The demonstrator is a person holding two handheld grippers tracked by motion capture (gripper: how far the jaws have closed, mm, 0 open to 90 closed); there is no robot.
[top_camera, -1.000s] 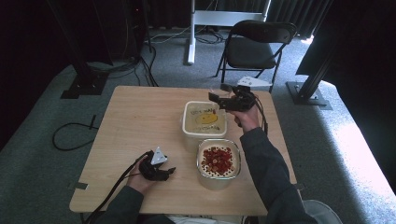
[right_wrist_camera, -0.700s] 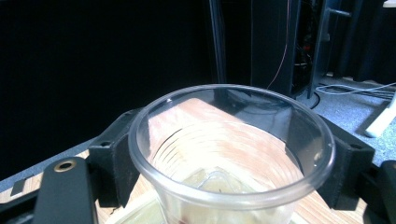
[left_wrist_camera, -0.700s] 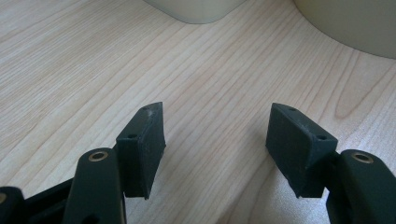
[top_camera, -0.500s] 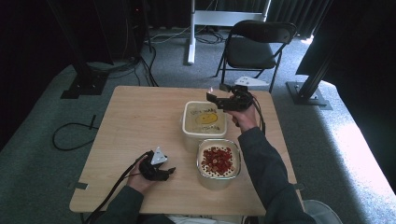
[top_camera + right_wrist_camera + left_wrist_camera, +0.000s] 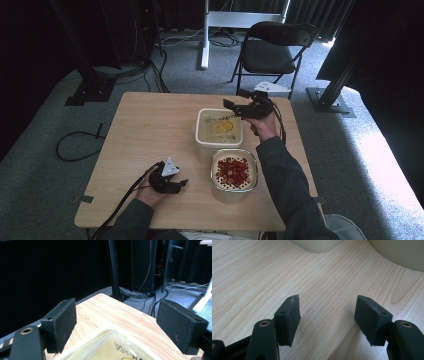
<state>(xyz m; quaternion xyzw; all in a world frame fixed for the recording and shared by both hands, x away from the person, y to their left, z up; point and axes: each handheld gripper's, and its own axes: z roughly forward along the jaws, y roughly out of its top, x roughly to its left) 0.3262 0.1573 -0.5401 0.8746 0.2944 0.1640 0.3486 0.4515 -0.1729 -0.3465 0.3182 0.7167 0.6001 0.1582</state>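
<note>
Left tongs (image 5: 181, 184) resting low on the desk (image 5: 145, 135), jaws spread wide, gripping nothing. Left gripper view revealing bare wood grain between the pads (image 5: 288, 315) and the lower walls of two tubs at the top edge.

Right tongs (image 5: 236, 99) hovering over the far edge of the lidded container (image 5: 219, 129), jaws parted and empty. Right gripper view exposing handwriting on the clear lid (image 5: 110, 347).

High view alone presenting the red-filled container (image 5: 233, 172) just beside the lidded one.

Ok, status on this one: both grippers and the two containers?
Left gripper open, low on the table, nothing held. Right gripper open above the lidded tub's far edge. Container of red pieces untouched, nearer the person. Nothing in the way.
</note>
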